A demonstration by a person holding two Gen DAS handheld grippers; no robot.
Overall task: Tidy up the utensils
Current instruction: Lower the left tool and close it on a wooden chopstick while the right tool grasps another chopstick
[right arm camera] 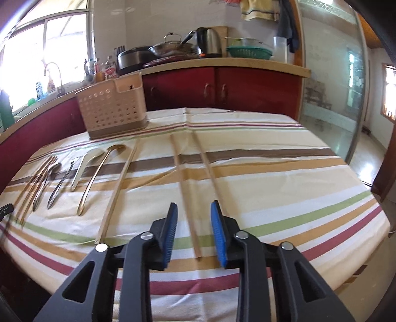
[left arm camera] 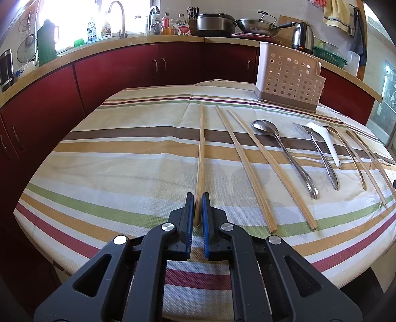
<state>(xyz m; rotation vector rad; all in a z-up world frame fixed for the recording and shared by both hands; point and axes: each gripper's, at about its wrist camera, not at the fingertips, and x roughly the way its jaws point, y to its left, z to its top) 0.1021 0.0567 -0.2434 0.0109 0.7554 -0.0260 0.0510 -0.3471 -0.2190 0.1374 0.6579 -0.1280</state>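
Observation:
My left gripper (left arm camera: 198,198) is shut on the near end of a wooden chopstick (left arm camera: 201,148) that lies on the striped tablecloth (left arm camera: 123,158). Two more chopsticks (left arm camera: 245,168) lie to its right, then a steel spoon (left arm camera: 284,153), a fork (left arm camera: 321,158), a white spoon (left arm camera: 324,141) and further chopsticks. My right gripper (right arm camera: 193,210) is open above the table, its fingers on either side of a chopstick (right arm camera: 185,193). A second chopstick (right arm camera: 208,168) runs under its right finger. A pink perforated utensil holder (left arm camera: 289,76) (right arm camera: 111,109) stands upright at the back of the table.
Red cabinets with a countertop ring the table. On it stand a faucet (left arm camera: 118,17), bottles, a pot (left arm camera: 215,23), a wok (left arm camera: 257,24), a kettle (left arm camera: 300,37) and a green colander (right arm camera: 248,52). A glass door (right arm camera: 329,86) is at the right.

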